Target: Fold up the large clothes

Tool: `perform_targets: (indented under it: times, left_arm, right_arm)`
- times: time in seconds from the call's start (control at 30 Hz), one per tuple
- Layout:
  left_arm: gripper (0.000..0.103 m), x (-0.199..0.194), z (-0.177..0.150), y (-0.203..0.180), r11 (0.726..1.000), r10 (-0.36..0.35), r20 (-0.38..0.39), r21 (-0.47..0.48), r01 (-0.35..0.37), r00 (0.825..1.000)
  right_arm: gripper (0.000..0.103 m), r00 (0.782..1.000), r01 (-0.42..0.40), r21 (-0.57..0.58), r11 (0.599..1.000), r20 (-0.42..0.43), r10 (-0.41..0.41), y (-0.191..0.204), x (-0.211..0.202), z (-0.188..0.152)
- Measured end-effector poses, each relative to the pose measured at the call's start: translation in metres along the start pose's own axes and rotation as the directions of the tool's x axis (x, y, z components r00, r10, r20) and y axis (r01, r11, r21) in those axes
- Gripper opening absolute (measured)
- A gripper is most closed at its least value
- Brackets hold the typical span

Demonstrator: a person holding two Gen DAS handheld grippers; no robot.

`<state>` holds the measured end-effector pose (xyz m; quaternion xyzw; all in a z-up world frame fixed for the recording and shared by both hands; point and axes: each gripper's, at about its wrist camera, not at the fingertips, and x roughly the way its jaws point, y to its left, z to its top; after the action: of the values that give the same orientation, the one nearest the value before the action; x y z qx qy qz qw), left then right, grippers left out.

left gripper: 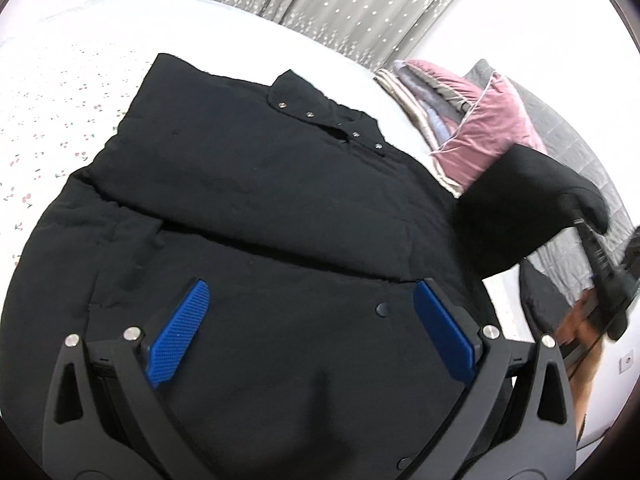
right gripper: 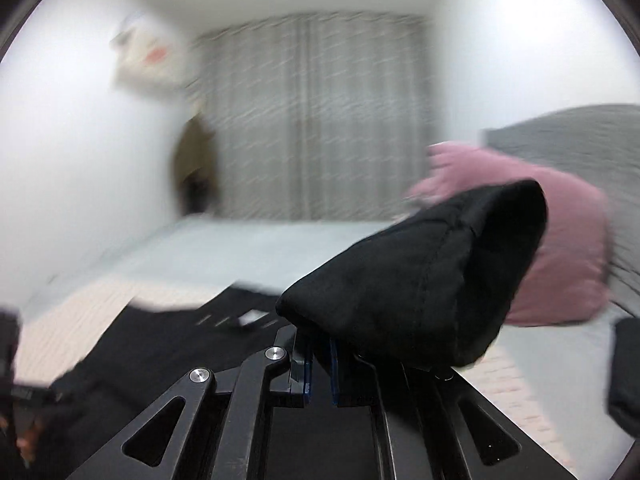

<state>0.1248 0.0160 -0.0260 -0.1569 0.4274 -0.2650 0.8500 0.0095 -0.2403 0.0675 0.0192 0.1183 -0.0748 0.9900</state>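
While the puffy black coat [left gripper: 248,208] lies flat on the bed [left gripper: 60,92], right gripper [right gripper: 320,364] fingers pinch its sleeve cuff [right gripper: 424,276] shut, left gripper [left gripper: 316,332] fingers w/ nothing, wide apart; it's soft & floppy, so grab seams.

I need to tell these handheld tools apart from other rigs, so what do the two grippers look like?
Both are matte black. The left gripper has angular linkage arms with triangular cut-outs, silver round pivot pins and textured bright blue pads. The right gripper has the same black linkage, silver pins and blue pads seen edge-on. No markings are legible.
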Motion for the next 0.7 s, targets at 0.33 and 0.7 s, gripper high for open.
perform_targets:
  times: [0.33,0.7]
  left_arm:
    - [0.102,-0.006,0.004,0.006,0.999,-0.048,0.037,0.004,0.048,0.998]
    - [0.078,0.079,0.017,-0.028,0.997,-0.071,-0.146,-0.036,0.066,0.987]
  right_arm:
    - [0.052,0.892,-0.228,0.077,0.971,-0.382,0.24,0.062,0.061,-0.067]
    - [0.064,0.946,0.101,0.504,0.858,-0.317,0.074,-0.113,0.013,-0.083]
